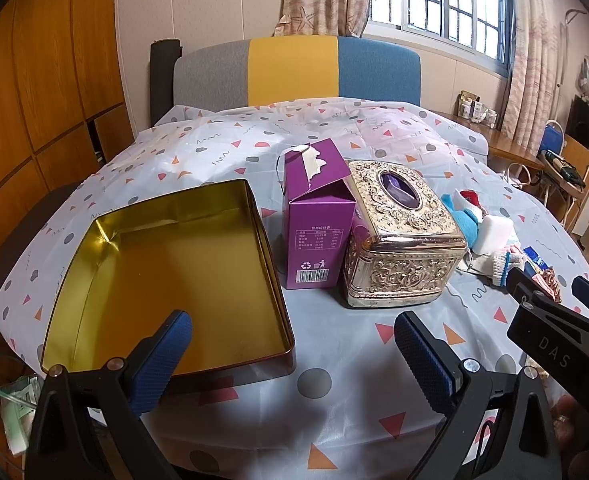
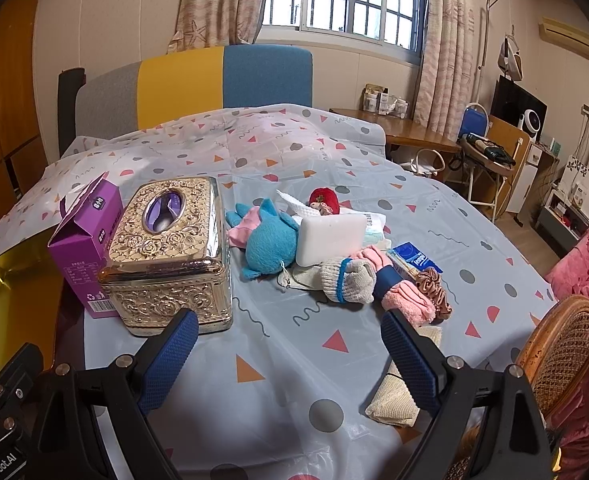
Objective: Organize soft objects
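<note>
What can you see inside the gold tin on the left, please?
The tin is open with nothing visible on its shiny gold floor and walls in the left wrist view. The left gripper's finger covers part of the near edge, so that strip cannot be checked.

Glossy gold metal tin (image 1: pixel 166 276), embossed shiny box (image 1: pixel 402 240), fuzzy, probably plush toy (image 2: pixel 270 244)

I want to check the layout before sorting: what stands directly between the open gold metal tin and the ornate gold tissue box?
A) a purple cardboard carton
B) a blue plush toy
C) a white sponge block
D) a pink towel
A: in the left wrist view the purple cardboard carton stands between the open gold metal tin and the ornate gold tissue box.
</note>
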A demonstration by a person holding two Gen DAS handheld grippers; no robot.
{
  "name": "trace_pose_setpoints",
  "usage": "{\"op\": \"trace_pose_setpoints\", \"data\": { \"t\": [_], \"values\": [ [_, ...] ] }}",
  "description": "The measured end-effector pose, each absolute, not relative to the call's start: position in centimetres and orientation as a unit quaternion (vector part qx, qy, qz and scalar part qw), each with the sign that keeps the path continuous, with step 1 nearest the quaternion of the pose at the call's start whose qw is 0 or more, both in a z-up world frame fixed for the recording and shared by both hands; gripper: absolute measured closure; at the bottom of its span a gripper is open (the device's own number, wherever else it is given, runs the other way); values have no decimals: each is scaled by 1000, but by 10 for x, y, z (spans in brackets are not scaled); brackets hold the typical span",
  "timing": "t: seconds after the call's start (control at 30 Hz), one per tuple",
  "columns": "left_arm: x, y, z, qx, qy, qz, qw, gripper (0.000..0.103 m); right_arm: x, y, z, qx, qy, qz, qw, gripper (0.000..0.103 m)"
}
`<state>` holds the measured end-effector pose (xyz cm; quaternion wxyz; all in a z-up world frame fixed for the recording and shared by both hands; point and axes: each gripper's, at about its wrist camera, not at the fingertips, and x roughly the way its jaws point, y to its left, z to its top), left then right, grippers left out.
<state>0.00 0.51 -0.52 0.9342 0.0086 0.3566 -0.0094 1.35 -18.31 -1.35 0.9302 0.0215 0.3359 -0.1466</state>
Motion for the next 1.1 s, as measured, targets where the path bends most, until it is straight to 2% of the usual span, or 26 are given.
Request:
{"op": "trace_pose_setpoints", "data": {
  "t": [0.47, 0.63, 0.77, 1.1],
  "values": [
    [1, 3, -5, 9, 364, -20, 931, 1, 12, -184, -11, 23, 334, -146, 931, 8],
    [5, 4, -8, -11, 379, -75, 922, 0, 12, -196, -5, 33, 330, -140, 933, 9],
    [13, -2, -13, -33, 402, -135, 905, 0, 10, -221, 6, 52, 324, -141, 934, 8],
    [37, -70, -22, 35, 435, -247, 865, 1, -16, -327, 34, 151, 312, -168, 923, 8]
  ]
}}
